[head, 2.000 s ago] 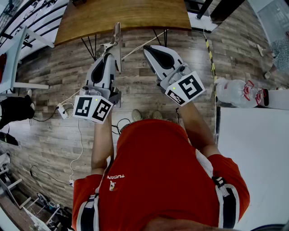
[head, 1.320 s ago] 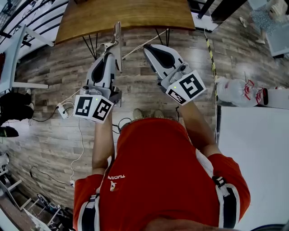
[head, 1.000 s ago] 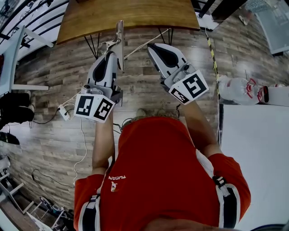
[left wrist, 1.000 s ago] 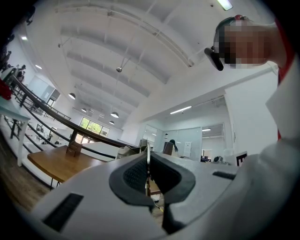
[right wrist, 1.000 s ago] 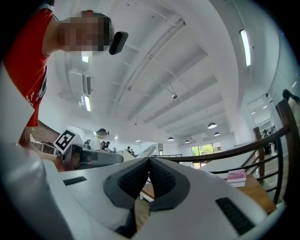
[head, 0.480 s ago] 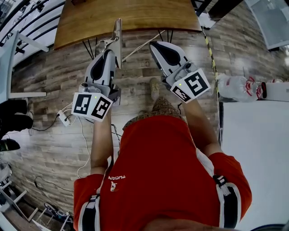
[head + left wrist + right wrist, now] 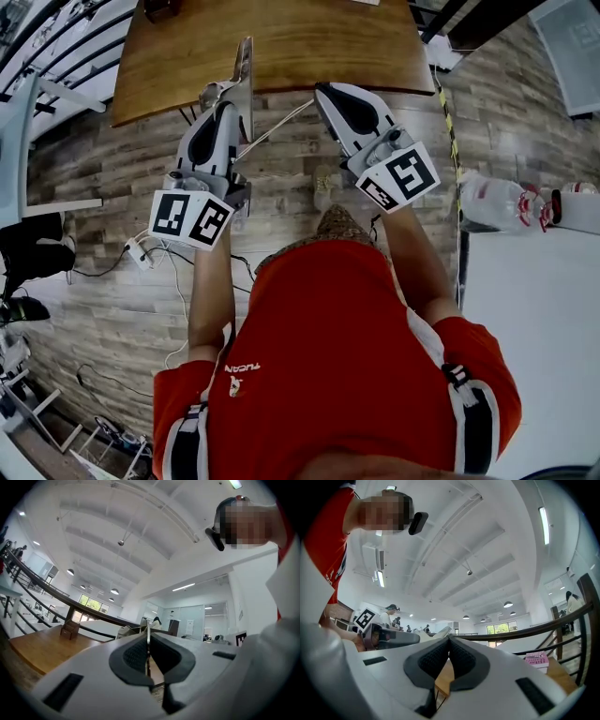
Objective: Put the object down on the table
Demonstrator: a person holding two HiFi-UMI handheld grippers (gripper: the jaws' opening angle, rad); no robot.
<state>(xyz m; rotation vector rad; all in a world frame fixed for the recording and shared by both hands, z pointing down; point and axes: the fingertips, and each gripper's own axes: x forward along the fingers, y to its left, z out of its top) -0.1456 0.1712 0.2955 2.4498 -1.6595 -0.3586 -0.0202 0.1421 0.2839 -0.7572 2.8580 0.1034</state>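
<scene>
Both pairs of fingers are pressed together: the left gripper (image 7: pixel 227 101) pinches a thin flat strip (image 7: pixel 246 73) held edge-on, and the right gripper (image 7: pixel 326 92) holds nothing. The task is not done yet, since the strip's tip only reaches over the near edge of the wooden worktop (image 7: pixel 309 42). Two seconds ago the worktop lay farther off; the person has stepped closer.

Left gripper (image 7: pixel 221 96) grips a thin strip (image 7: pixel 247 61); wooden table (image 7: pixel 319 37) just ahead.
</scene>
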